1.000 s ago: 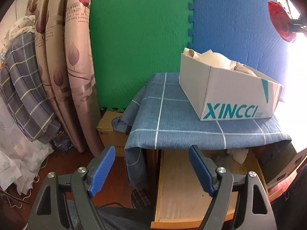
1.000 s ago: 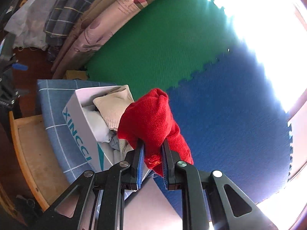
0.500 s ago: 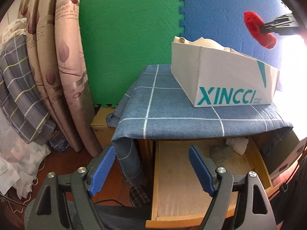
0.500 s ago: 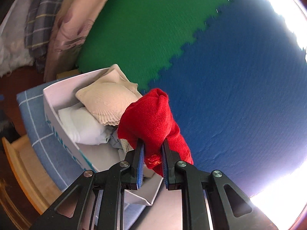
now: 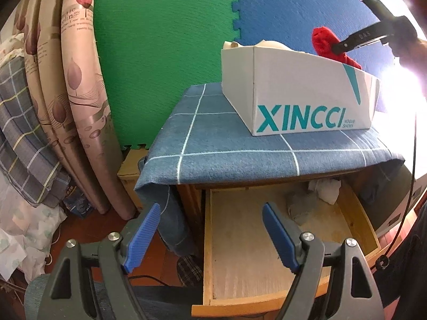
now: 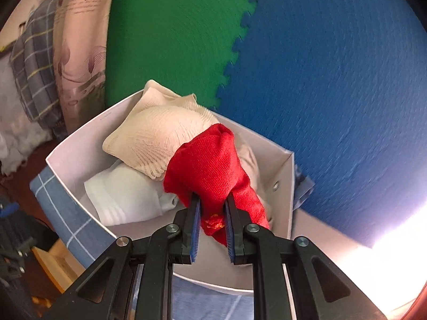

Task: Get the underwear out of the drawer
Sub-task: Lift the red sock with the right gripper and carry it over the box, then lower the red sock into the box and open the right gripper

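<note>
Clamping a bunched piece of red underwear (image 6: 213,165), the right gripper (image 6: 212,200) has its jaws closed on the fabric and holds it directly above the open white box (image 6: 66,170). The box, marked XINCCI, sits on a blue checked cloth (image 5: 226,144) covering the cabinet top and contains a cream garment (image 6: 157,136) and a white folded garment (image 6: 125,197). From the left wrist view, the red underwear (image 5: 324,41) appears just over the box's (image 5: 293,90) far rim. The left gripper (image 5: 210,233) hangs with its jaws wide apart and empty in front of the pulled-out wooden drawer (image 5: 240,240). A grey item (image 5: 299,205) and a white item (image 5: 324,188) lie at the drawer's back.
</note>
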Tool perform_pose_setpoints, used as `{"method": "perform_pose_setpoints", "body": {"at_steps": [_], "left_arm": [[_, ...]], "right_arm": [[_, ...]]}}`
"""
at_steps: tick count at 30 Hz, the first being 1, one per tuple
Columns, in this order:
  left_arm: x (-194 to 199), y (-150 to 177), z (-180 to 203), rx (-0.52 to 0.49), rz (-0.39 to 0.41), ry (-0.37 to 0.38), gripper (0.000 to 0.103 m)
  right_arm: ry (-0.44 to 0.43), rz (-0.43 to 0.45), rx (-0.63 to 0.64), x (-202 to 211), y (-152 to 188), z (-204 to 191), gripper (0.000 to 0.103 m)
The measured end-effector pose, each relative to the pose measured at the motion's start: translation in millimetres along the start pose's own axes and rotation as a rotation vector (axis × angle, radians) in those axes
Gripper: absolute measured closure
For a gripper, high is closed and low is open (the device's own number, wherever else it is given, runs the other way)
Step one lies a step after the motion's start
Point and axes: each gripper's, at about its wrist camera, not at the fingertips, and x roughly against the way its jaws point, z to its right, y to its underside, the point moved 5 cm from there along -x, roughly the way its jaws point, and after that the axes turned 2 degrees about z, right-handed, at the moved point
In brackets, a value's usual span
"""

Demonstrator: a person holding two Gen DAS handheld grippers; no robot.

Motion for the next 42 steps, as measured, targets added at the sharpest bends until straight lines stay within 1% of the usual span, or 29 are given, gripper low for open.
{"method": "perform_pose_setpoints", "body": {"at_steps": [4,6,11,15,17,21,24,27,30,31,35,38,40,41,42], "left_arm": [[-3,2,5,-0.015,-0.007,0.006,0.022],[-4,3,7,-0.024,-0.012,0.011,0.022],[-5,5,10,-0.039,-0.016,0.008,0.022],[-6,6,14,-0.05,-0.023,0.001,0.022],[-8,7,16,-0.059,-0.028,-0.002,0.022],[-11,9,20,-0.082,-0.035,-0.005,0.022],[-12,10,24,-0.096,-0.039,0.001,0.022],[-12,13,32,-0.124,-0.039,0.022,0.022],[-13,16,41,-0.154,-0.043,0.038,0.022],[-15,18,46,-0.172,-0.05,0.048,0.022],[-19,25,58,-0.226,-0.069,0.054,0.022],[-21,30,67,-0.261,-0.073,0.061,0.022],[-22,32,73,-0.281,-0.076,0.071,0.022],[-22,32,77,-0.292,-0.082,0.081,0.022],[-23,33,82,-0.311,-0.091,0.098,0.022]], "right_arm": [[-0.051,-0.008,-0.103,-10,4,2,0.088],[-0.089,-0.009,-0.178,-16,9,3,0.088],[-0.155,0.005,-0.351,-27,23,9,0.088],[-0.189,0.005,-0.437,-38,33,6,0.087],[-0.169,0.018,-0.42,-39,34,2,0.087],[-0.176,0.027,-0.429,-41,33,4,0.087],[-0.163,0.026,-0.4,-43,33,1,0.086],[-0.143,0.036,-0.364,-44,35,-4,0.086],[-0.143,0.046,-0.361,-45,34,-4,0.085],[-0.142,0.049,-0.36,-45,34,-4,0.083],[-0.136,0.066,-0.357,-45,33,-4,0.081],[-0.129,0.092,-0.351,-44,33,-5,0.074],[-0.134,0.112,-0.347,-44,32,-8,0.06],[-0.143,0.122,-0.345,-44,31,-9,0.055],[-0.146,0.123,-0.341,-44,31,-10,0.046]]}}
